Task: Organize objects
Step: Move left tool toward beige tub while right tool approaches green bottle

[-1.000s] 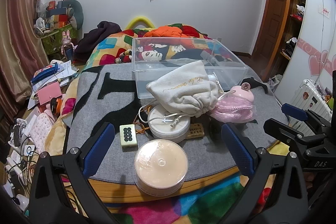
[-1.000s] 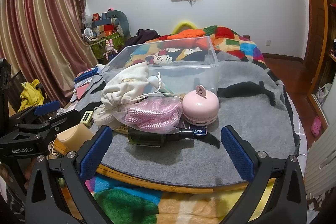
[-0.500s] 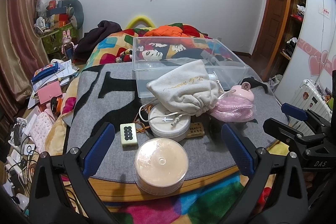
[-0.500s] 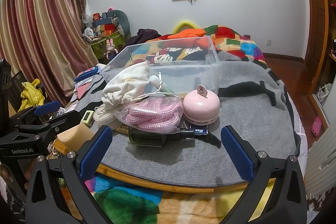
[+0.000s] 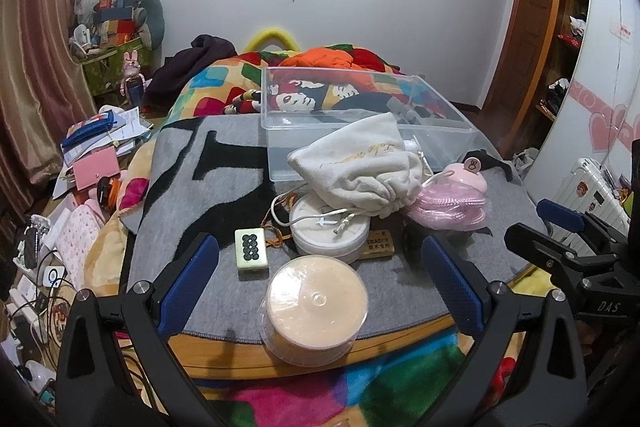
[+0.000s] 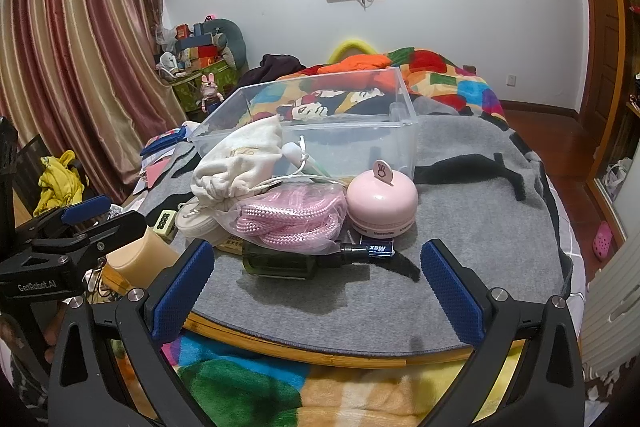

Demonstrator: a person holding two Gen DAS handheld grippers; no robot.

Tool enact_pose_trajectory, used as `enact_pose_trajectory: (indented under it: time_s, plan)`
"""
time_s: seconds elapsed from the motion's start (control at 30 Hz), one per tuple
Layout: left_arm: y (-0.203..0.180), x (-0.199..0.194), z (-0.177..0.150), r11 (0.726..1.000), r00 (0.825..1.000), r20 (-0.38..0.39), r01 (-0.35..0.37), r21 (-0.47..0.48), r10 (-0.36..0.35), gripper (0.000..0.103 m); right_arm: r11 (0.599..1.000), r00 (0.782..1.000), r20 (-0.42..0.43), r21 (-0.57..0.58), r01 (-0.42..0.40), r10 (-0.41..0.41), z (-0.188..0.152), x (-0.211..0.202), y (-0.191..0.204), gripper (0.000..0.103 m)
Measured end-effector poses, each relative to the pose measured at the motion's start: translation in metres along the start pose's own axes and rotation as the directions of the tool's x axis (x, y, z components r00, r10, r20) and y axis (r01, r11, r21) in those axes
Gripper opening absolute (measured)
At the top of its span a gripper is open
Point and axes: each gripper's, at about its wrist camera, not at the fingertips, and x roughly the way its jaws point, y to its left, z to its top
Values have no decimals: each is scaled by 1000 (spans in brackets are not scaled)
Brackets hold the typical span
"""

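A pile of objects lies on a grey mat (image 5: 192,195) in front of a clear plastic bin (image 5: 352,107). In the left wrist view a disc spindle case (image 5: 314,309) stands at the near edge, between the fingers of my open left gripper (image 5: 320,275). Behind it are a mahjong tile (image 5: 251,249), a round white tin (image 5: 330,233), a white drawstring pouch (image 5: 360,167) and a bag of pink cord (image 5: 452,205). In the right wrist view my open right gripper (image 6: 316,281) hangs before a dark green bottle (image 6: 296,261) and a pink round case (image 6: 382,203). Neither gripper holds anything.
The mat covers a round wooden board (image 6: 360,353) on a bright patchwork blanket. Papers and a pink wallet (image 5: 96,169) litter the floor at the left. A white suitcase (image 5: 592,195) stands right. A black strap (image 6: 476,169) lies on the mat right of the bin.
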Motion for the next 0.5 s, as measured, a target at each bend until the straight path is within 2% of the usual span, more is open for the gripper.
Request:
enact_pose_trajectory:
  time_s: [0.3,0.5]
  plan:
    - [10,6,-13,1000,999,-33,22,-4,-22,103,1000,1000,-14,14,20,-20,0,5,-8,103]
    - [19,17,-22,998,996,-73,43,-46,-47,103,1000,999,-43,-4,21,-21,-5,15,-7,103]
